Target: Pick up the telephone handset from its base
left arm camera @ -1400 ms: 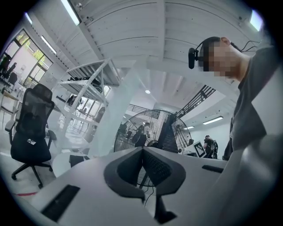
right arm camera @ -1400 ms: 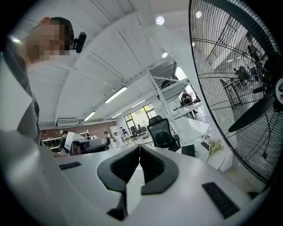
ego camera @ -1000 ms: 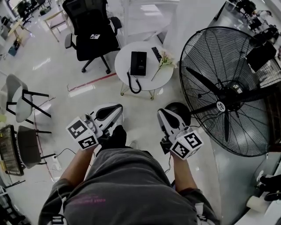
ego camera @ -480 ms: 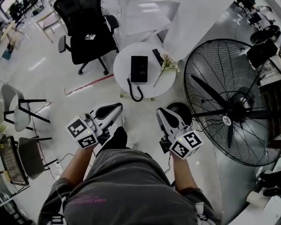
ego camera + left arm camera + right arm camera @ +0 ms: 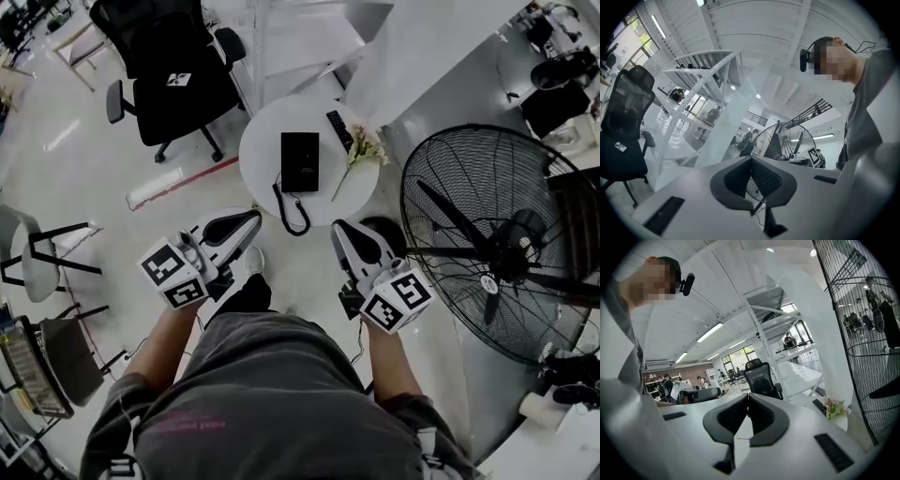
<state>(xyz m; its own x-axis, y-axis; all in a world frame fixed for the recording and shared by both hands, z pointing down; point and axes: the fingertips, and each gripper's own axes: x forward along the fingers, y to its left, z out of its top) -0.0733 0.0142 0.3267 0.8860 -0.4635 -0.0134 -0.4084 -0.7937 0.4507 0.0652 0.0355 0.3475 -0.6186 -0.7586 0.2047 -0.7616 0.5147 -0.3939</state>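
Note:
A black telephone (image 5: 300,161) lies on the small round white table (image 5: 267,141) in the head view, its handset resting on the base. Its coiled cord (image 5: 292,212) hangs over the table's near edge. My left gripper (image 5: 251,221) is held short of the table, below and left of the phone, jaws shut and empty. My right gripper (image 5: 337,231) is level with it on the right, also shut and empty. The left gripper view shows its pads (image 5: 761,176) meeting. In the right gripper view the pads (image 5: 759,416) touch at the tip; the phone is hidden there.
A black remote (image 5: 339,131) and a sprig of flowers (image 5: 362,148) lie on the table beside the phone. A big floor fan (image 5: 506,258) stands at the right, its base (image 5: 384,234) close to my right gripper. A black office chair (image 5: 173,80) stands beyond the table at the left.
Both grippers and the person have moved forward toward the round table, which now lies closer to the gripper tips. Both jaws stay shut.

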